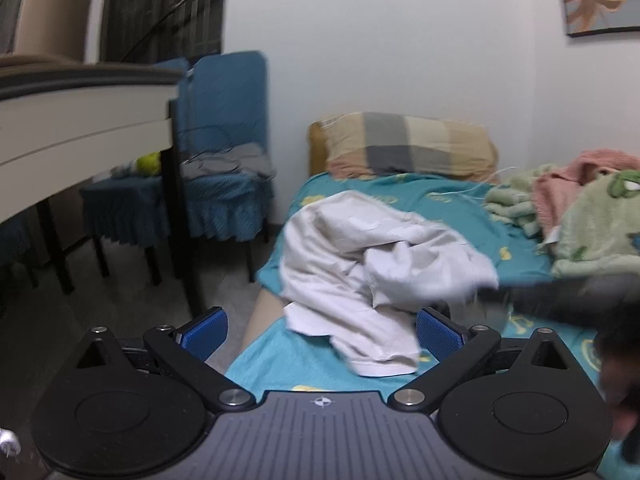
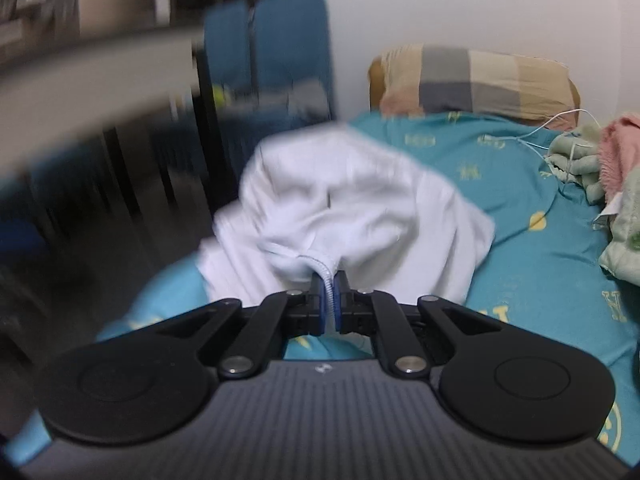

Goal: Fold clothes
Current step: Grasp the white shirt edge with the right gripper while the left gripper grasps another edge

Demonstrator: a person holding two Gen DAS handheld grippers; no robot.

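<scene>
A crumpled white garment [image 1: 372, 260] lies on the teal bed sheet [image 1: 440, 204] near the bed's left edge. My left gripper [image 1: 320, 330] is open and empty, its blue pads [image 1: 204, 334] on either side of the garment's near end. My right gripper [image 2: 329, 304] is shut on a hemmed edge of the white garment [image 2: 352, 208], which bunches up in front of it. The right gripper shows as a dark blur [image 1: 560, 300] at the right of the left wrist view.
A checked pillow [image 1: 408, 146] lies at the head of the bed. Green and pink fleece clothes [image 1: 580, 216] are piled at the right. A blue-covered chair [image 1: 224, 152] and a table [image 1: 80, 120] stand left of the bed. A white cable [image 2: 552, 132] lies on the sheet.
</scene>
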